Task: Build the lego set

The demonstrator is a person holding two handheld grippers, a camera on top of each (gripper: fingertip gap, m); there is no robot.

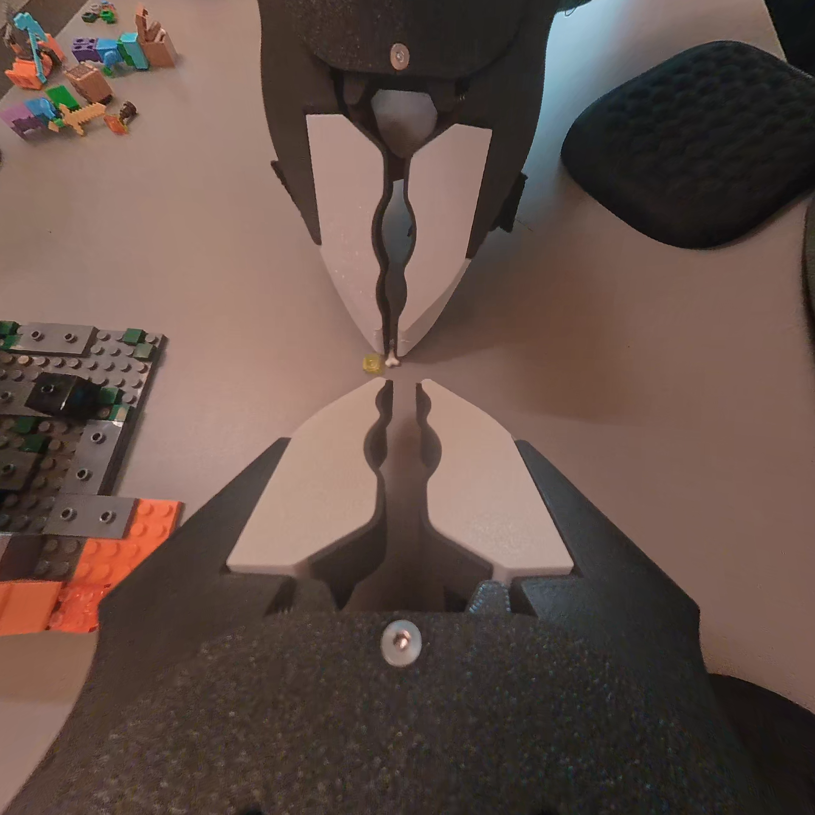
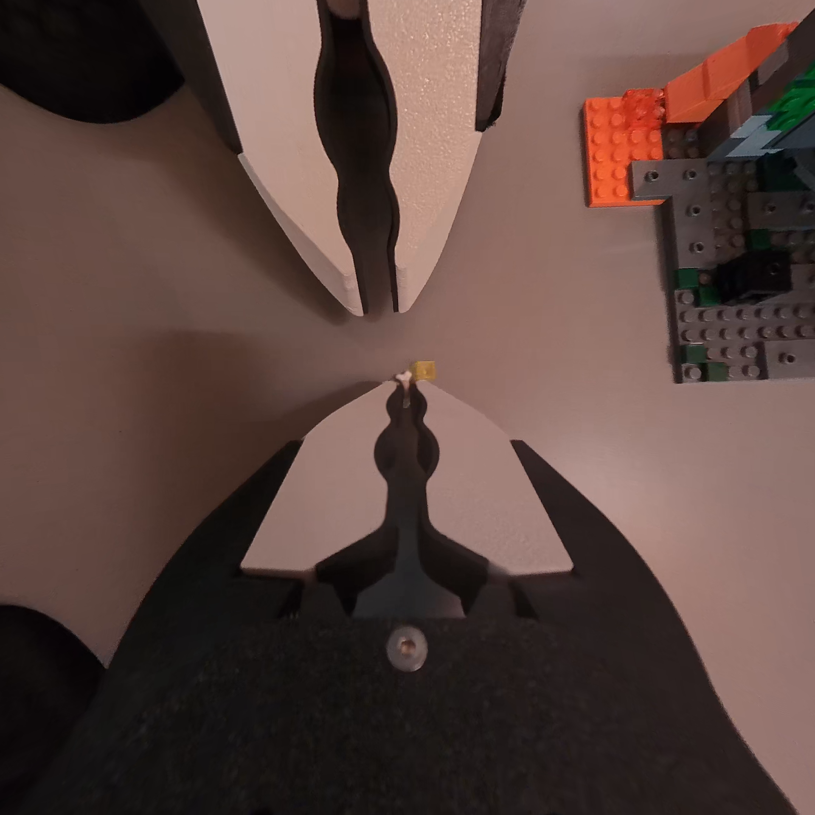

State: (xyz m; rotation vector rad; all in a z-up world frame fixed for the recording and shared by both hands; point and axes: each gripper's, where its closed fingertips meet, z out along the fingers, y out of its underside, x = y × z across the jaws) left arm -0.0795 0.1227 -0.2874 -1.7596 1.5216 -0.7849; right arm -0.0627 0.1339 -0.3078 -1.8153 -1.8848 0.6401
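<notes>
Two grippers meet tip to tip over our table [image 1: 573, 353]: our left gripper [image 1: 405, 383] stands slightly spread and bare, while our right gripper [image 2: 403, 388] pinches a tiny white bone piece [image 2: 403, 377], light, stiff, easily dropped, beside a small yellow stud [image 2: 424, 370].

Open tabletop [image 1: 220, 247] between the two facing grippers | right gripper [image 1: 391, 353] tips close off the far side | small yellow piece [image 1: 371, 364] just beside them, partly blocking the gap | brick baseplate build [image 1: 66, 419] walls one flank | loose brick pile [image 1: 88, 75] far corner | black cushion [image 1: 697, 145] opposite flank.
</notes>
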